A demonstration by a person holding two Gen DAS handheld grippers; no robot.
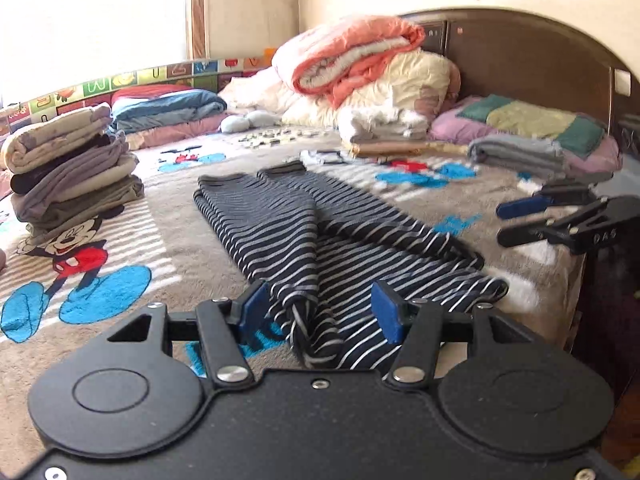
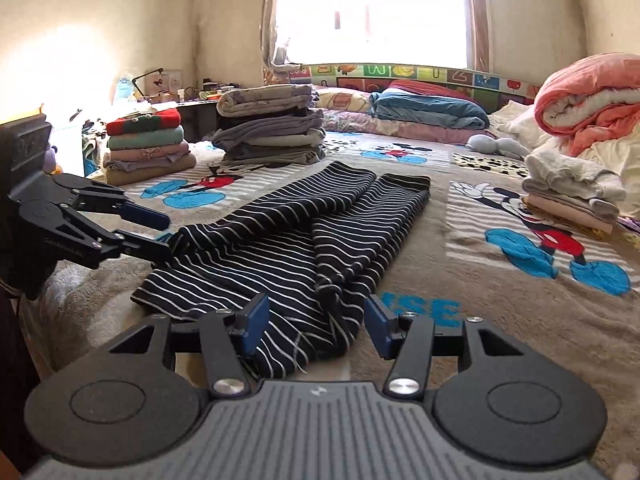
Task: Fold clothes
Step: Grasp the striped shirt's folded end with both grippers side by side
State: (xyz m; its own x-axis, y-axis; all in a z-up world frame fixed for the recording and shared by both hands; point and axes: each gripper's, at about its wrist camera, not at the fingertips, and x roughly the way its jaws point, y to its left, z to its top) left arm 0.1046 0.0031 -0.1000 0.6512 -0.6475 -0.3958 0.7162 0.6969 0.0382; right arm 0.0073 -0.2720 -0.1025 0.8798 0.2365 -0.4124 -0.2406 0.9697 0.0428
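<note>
On bed, centre: striped garment (image 1: 320,240) with both side panels turned inward, part-folded.
Left gripper (image 1: 320,314) and right gripper (image 2: 316,322) both gape wide at the near hem, 6 o'clock, holding nothing. Judged midway: lengthwise folds lie in, crosswise fold remains. Folded stacks stand at 10 o'clock (image 1: 68,168) and, in the right view, 9 o'clock (image 2: 148,144); further stack at 3 o'clock (image 2: 572,188).
</note>
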